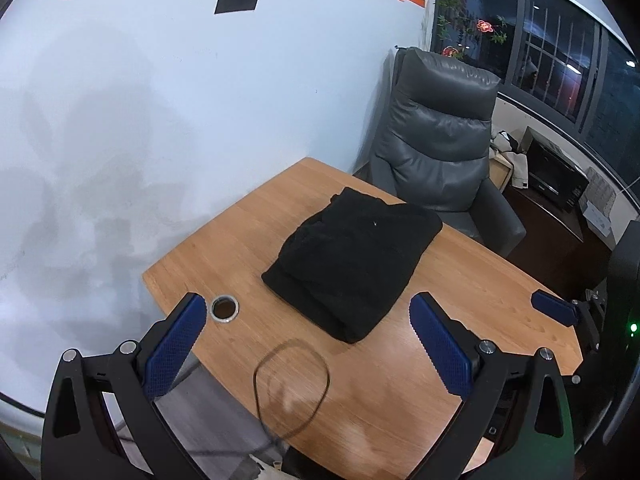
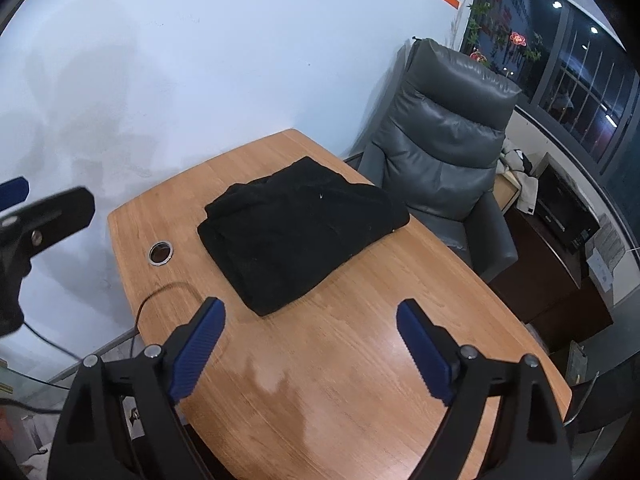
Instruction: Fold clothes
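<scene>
Above the near edge of the wooden table [image 1: 500,280]: left gripper [image 1: 308,340] spread wide, blue pads [image 1: 176,344] well apart, nothing between them, clear of the surface. Right gripper [image 2: 310,346] likewise spread wide and empty, blue pads [image 2: 424,354] raised off the tabletop; one of its blue fingertips visible at the right edge of the left wrist view, part of the left gripper's black frame at the left edge of the right wrist view. Beyond both grippers, near the middle of the table: black garment [image 1: 352,260], folded into a thick, roughly rectangular bundle, lying flat, touched by neither gripper. Just beside the garment, toward the wall side: round metal-rimmed cable hole [image 1: 225,308] set into the tabletop. On the near part of the table, between the left gripper's fingers in its own view: thin dark cable [image 1: 292,384] curled in a loop and trailing off the edge. Behind the table: grey padded chair [image 1: 440,136] against a pale wall [image 1: 160,100] with orange and black lettering. Further right: dark windows [image 1: 560,48], low dark cabinet carrying a black appliance [image 1: 556,176].
</scene>
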Available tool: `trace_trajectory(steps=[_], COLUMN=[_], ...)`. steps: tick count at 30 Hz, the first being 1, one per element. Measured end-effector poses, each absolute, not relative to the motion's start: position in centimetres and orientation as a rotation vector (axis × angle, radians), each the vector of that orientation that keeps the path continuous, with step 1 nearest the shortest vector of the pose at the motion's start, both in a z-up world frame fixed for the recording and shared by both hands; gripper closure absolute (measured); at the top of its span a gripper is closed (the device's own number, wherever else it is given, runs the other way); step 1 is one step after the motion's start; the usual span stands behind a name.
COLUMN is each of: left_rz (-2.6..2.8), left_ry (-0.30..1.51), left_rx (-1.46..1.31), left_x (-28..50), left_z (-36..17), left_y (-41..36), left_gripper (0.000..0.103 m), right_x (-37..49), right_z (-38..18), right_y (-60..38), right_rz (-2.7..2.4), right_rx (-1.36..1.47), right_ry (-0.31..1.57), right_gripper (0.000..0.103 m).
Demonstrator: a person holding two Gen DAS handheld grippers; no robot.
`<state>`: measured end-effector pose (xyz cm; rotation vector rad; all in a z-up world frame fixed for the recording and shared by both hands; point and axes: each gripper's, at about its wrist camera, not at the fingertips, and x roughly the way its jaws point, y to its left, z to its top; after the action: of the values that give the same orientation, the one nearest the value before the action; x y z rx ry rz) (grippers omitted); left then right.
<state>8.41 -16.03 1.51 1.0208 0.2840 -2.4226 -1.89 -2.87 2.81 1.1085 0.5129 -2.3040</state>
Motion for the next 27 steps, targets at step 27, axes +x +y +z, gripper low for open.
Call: trace_trajectory(steps=[27], left_rz=[-2.472], left_ry=[0.222], left_rx=[1.167], left_x=[4.3], left_z=[-1.2], left_y=[-25.6], left_gripper=[0.0], right_x=[-4.4], right_z=[0.9], right_y=[-10.8], right_rz=[-2.386], right_rx=[1.313], right_ry=[0.576], right_gripper=[0.011])
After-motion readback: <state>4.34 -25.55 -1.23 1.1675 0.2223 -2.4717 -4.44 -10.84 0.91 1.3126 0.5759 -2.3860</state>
